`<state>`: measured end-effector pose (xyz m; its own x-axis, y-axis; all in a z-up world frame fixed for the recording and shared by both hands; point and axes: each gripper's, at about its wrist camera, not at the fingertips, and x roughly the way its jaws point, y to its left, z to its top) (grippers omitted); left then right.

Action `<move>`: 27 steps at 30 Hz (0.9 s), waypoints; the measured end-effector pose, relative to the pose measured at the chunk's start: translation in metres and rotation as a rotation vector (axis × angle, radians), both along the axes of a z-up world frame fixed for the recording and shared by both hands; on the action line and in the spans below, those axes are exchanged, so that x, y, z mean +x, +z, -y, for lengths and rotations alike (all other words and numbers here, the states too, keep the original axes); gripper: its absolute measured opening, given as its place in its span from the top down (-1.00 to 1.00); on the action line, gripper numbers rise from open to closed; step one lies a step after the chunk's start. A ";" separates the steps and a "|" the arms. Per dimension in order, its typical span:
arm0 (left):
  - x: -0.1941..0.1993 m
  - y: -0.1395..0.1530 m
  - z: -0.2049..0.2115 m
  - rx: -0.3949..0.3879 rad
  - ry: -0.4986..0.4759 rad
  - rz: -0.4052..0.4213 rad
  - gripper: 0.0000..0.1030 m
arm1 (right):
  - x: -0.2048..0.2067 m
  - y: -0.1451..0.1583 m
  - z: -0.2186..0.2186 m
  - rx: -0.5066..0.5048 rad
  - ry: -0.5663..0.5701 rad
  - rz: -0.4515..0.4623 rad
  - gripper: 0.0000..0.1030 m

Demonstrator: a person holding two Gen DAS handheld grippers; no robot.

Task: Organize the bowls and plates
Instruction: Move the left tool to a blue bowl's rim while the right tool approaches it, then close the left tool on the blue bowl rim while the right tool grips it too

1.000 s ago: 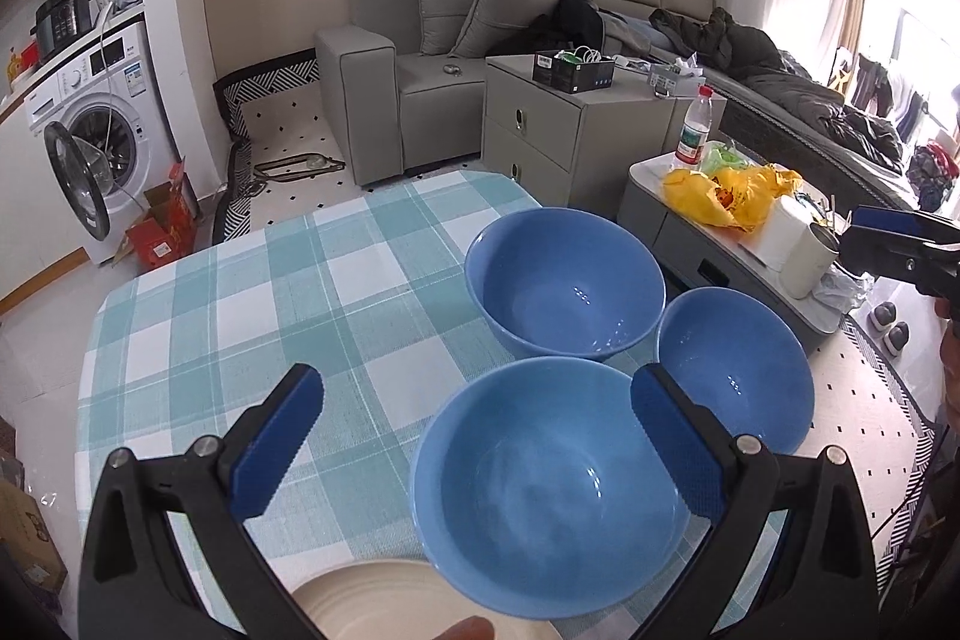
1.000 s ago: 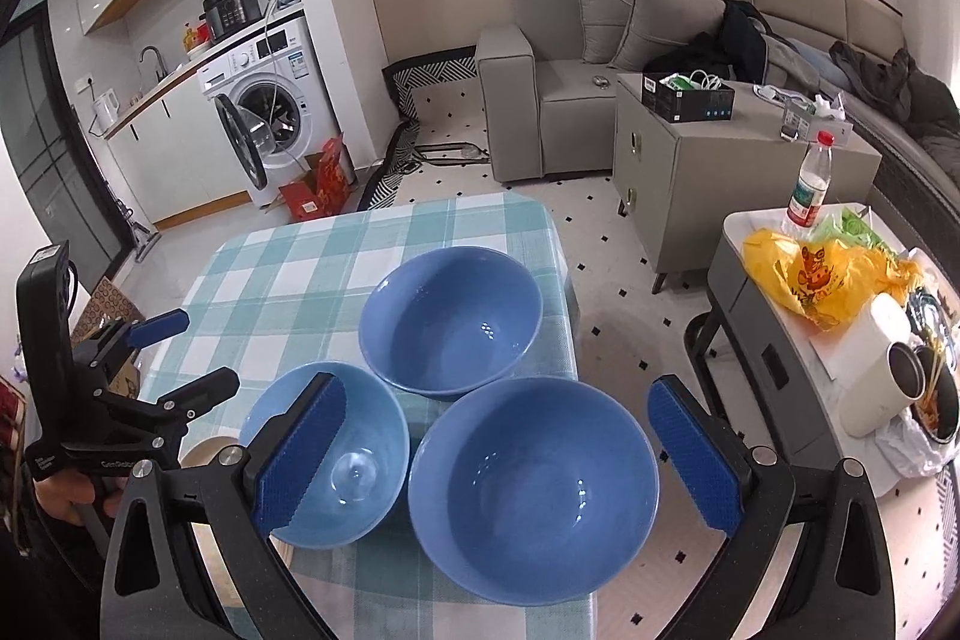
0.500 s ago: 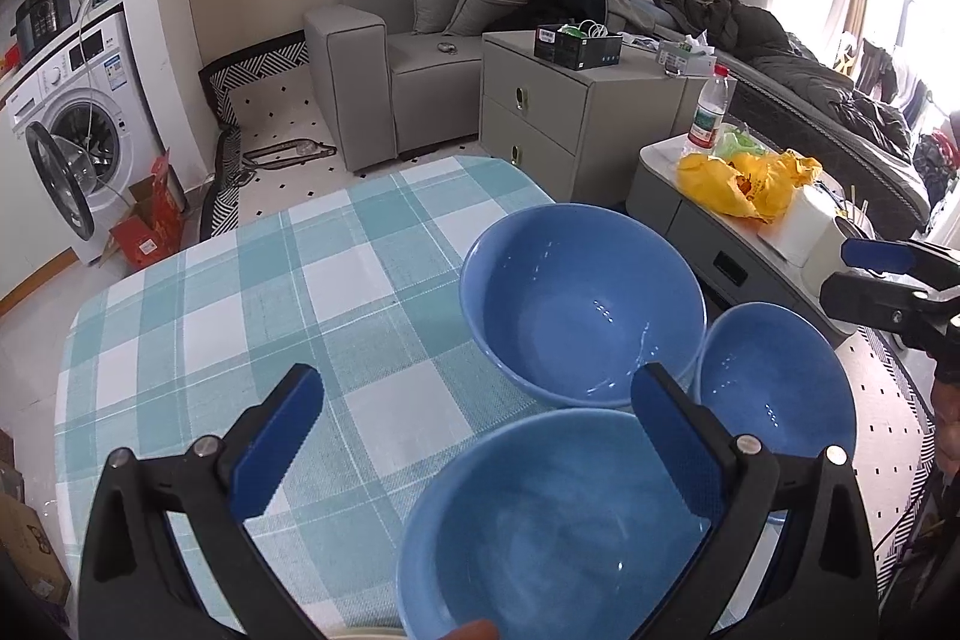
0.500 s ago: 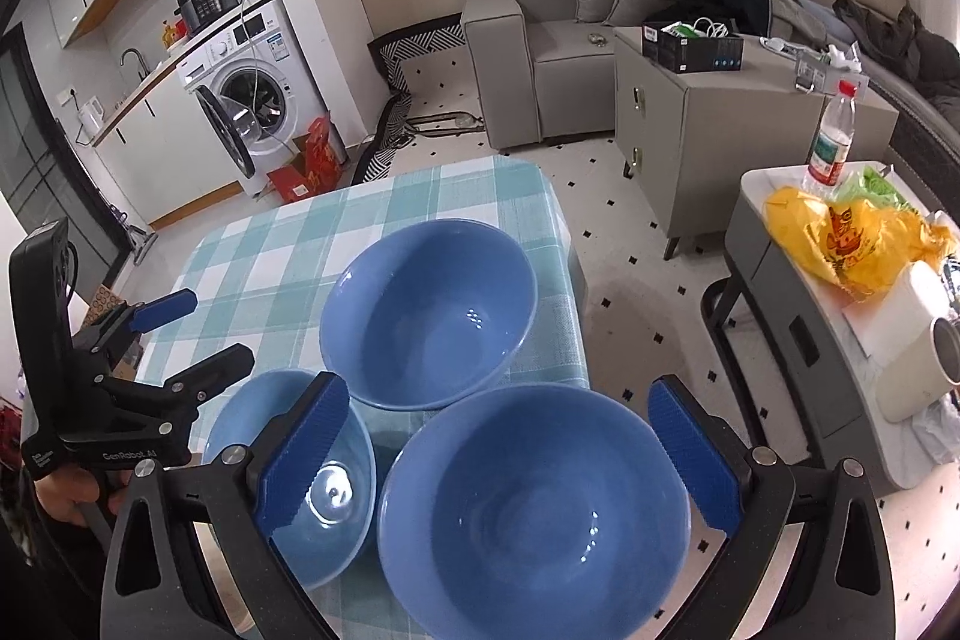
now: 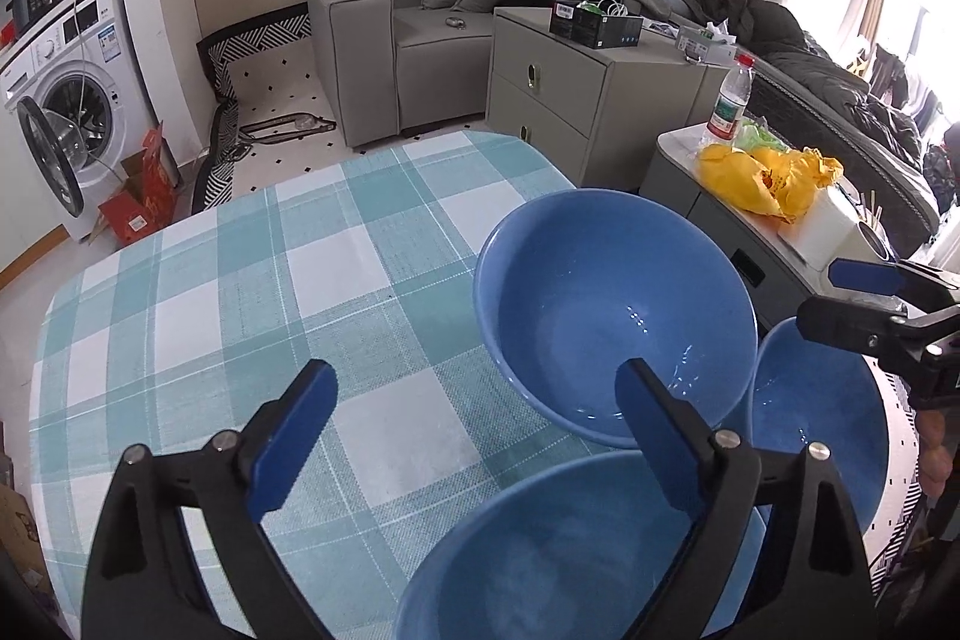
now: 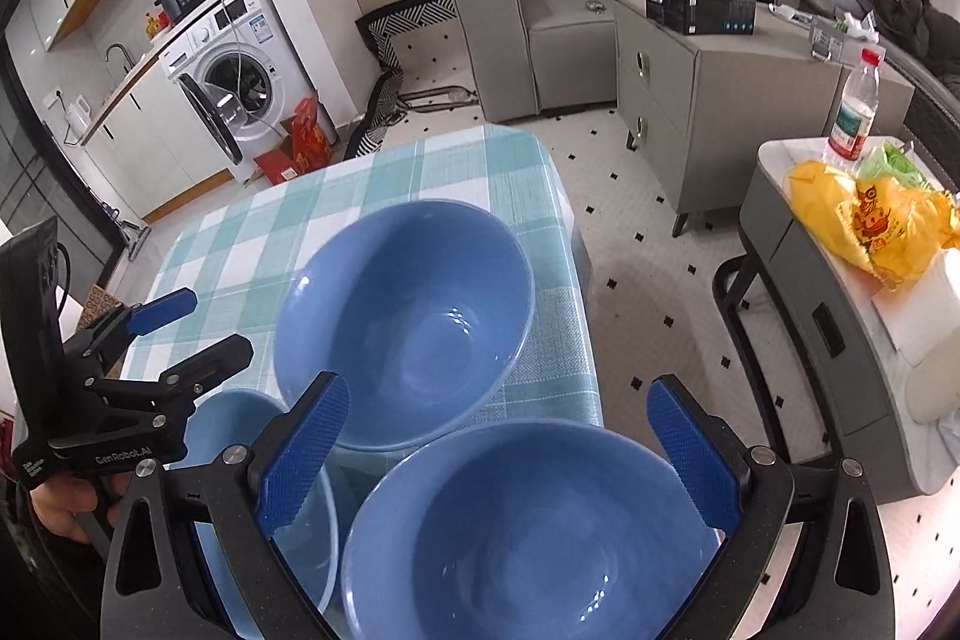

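Leftmost in the left wrist view, a washing machine (image 5: 57, 100) stands with its round door swung open, and a red cardboard box (image 5: 141, 193) lies on the floor beside it. Next comes the table, covered in a teal-and-white checked tablecloth (image 5: 240, 292), bare over its whole left part. Above that cloth hangs the left gripper (image 5: 474, 430), its blue-padded jaws wide apart though they have just been closing a little; nothing is between the pads, and the right finger (image 5: 654, 436) stands in front of the rim of the far bowl. Three blue bowls cluster at the table's right end, all upright and empty: the far bowl (image 5: 612, 304) sits toward the far right corner, the left near bowl (image 5: 552, 550) sits just below the left gripper, and the right near bowl (image 5: 822, 412) sits at the table's right edge, the three rims close together or touching. In the right wrist view the right gripper (image 6: 498, 454) hovers over the right near bowl (image 6: 540, 532), jaws spread wide with its pads above the rim on either side and pressing on nothing. Beyond the table stand a grey sofa (image 5: 420, 10) and a grey drawer cabinet (image 5: 576, 100). Further right, a low side table (image 6: 840, 292) carries a water bottle (image 6: 855, 112) and a yellow plastic bag (image 6: 870, 220).
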<state>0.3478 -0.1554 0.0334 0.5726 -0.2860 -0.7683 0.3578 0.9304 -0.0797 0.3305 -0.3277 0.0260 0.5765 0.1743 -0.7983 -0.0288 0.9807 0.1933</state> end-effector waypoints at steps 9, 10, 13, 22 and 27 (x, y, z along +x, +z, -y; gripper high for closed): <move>0.013 -0.014 0.009 -0.008 -0.005 -0.038 -0.49 | 0.020 -0.022 0.002 0.018 0.009 -0.049 -0.68; 0.015 -0.016 0.009 -0.009 -0.006 -0.041 -0.44 | 0.023 -0.025 0.002 0.019 0.011 -0.058 -0.64; 0.018 -0.020 0.011 -0.009 -0.010 -0.056 -0.27 | 0.028 -0.030 0.002 0.021 0.008 -0.068 -0.59; 0.024 -0.027 0.012 -0.022 -0.014 -0.100 0.19 | 0.040 -0.043 -0.004 0.031 0.016 -0.093 -0.31; 0.028 -0.032 0.014 -0.032 -0.027 -0.135 0.42 | 0.044 -0.047 -0.010 0.037 0.033 -0.100 -0.13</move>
<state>0.3759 -0.1690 0.0017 0.4566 -0.3253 -0.8281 0.3668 0.9168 -0.1579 0.3742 -0.3180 -0.0212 0.4879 0.2218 -0.8442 -0.0394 0.9718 0.2326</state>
